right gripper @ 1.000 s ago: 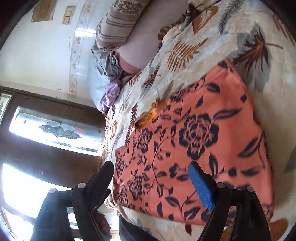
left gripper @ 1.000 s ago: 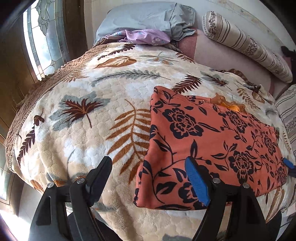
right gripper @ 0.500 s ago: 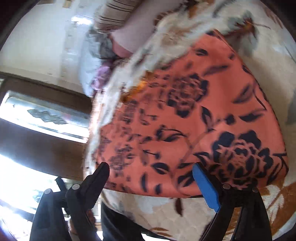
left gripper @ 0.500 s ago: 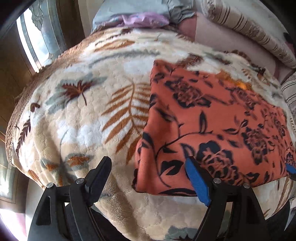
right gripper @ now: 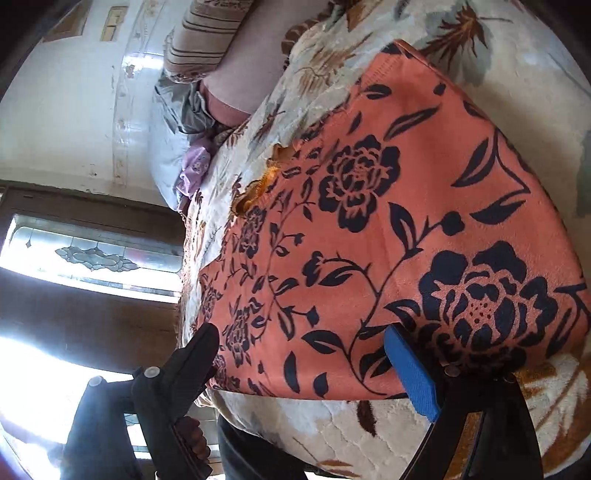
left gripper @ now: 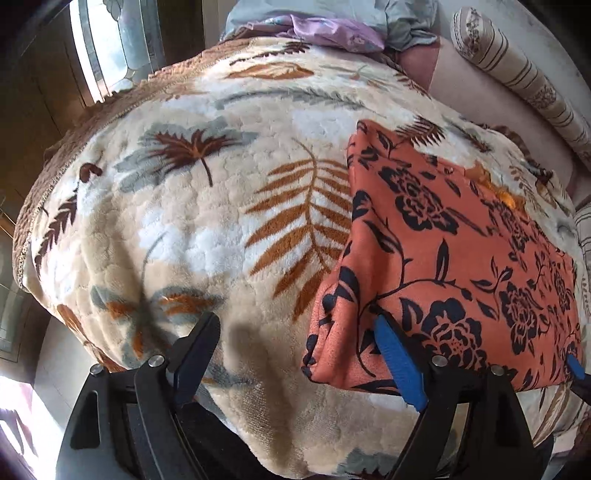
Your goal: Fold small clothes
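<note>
An orange-red garment with a dark floral print lies folded flat on the plush leaf-patterned blanket. My left gripper hovers over the garment's near left corner. Its jaws are opening: the blue-padded finger is over the cloth and the other finger is over bare blanket. No pad presses on anything. In the right wrist view the same garment fills the middle. My right gripper stands wide open over its near edge, gripping nothing. Its blue tip shows at the garment's right corner.
A grey pillow, a lilac cloth and a striped bolster lie at the head of the bed. A leaded window is on the left. The bed drops off just below both grippers. A person's hand shows low in the right wrist view.
Both grippers have come down closer to the garment's near edge, which now looks larger. The left view tilted down toward the near left corner. The right jaws spread a little wider.
</note>
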Demonstrator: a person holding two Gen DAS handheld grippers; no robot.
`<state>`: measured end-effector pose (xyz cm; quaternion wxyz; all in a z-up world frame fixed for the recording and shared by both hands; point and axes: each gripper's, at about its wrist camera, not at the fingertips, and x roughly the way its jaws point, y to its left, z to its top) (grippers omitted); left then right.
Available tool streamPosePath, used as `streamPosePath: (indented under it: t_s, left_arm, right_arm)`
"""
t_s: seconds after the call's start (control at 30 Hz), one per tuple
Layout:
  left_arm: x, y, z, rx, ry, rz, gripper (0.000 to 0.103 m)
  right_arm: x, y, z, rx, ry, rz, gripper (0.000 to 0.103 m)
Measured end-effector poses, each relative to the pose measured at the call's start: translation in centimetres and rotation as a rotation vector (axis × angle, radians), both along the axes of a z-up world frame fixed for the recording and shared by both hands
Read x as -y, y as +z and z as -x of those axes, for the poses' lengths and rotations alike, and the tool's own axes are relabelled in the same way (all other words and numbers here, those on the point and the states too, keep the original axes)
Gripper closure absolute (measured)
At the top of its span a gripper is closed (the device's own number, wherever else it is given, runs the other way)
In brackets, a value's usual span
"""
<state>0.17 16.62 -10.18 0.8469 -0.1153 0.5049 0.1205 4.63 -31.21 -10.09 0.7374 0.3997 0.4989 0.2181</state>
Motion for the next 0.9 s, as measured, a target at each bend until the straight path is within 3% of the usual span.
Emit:
streamPosePath:
  t_s: [0.07, 0.13, 0.17, 0.2, 0.37, 0.47, 0.53, 0.6, 0.63, 0.73, 0.83, 0.9]
  left_arm:
    - [0.3, 0.7, 0.0, 0.046, -0.016, -0.028, 0.016]
    - [0.6, -0.7, -0.8, -0.017, -0.028, -0.053, 0.016]
    - [0.5, -1.8, -1.3, -0.071, -0.03, -0.056, 0.016]
    - [0.2, -2.1, -1.4, -0.076, -0.027, -0.037, 0.016]
    - [0.3, 1.4, -0.1, 0.052, -0.006, -0.054, 0.016]
    - [1.4, 2.9, -0.3, 0.138, -0.039, -0.062, 0.016]
    - [2.1, 1.5, -1.6, 0.09, -0.077, -0.075, 0.016]
    - [2.2, -1.3, -2.9, -0.052, -0.072, -0.129, 0.016]
    - [1.9, -2.0, -2.6, -0.06, -0.066, -0.105, 0.015]
    - [0.9, -1.2, -1.5, -0.015, -0.012, -0.042, 0.015]
    - [0.9, 0.3, -1.2, 0.052, -0.014, -0.061, 0.015]
    - [0.7, 0.0, -1.6, 0.054, -0.019, -0.058, 0.015]
  right_arm:
    - [-0.5, 0.7, 0.2, 0.042, 0.039, -0.006, 0.01]
    - [-0.8, -1.1, 0.0, 0.009, 0.058, 0.022, 0.01]
    - [-0.6, -2.8, -0.2, -0.061, 0.046, 0.051, 0.01]
    - [-0.2, -3.3, 0.0, -0.058, 0.016, 0.008, 0.011]
    - [0.2, 0.5, 0.8, 0.025, 0.017, 0.007, 0.011]
    - [-0.8, 0.1, 0.8, 0.041, 0.069, 0.018, 0.01]
    - [-1.1, -2.4, 0.5, -0.066, 0.056, 0.086, 0.01]
    - [-0.8, -2.2, 0.9, -0.049, 0.022, 0.055, 0.01]
    - [-0.8, -1.6, 1.0, -0.042, 0.027, 0.05, 0.01]
    - [-1.4, 0.8, 0.8, 0.022, 0.046, 0.047, 0.01]
    - [-3.4, 2.0, -0.2, 0.06, 0.098, 0.012, 0.01]
    - [-5.0, 1.4, -0.9, 0.063, 0.131, 0.005, 0.01]
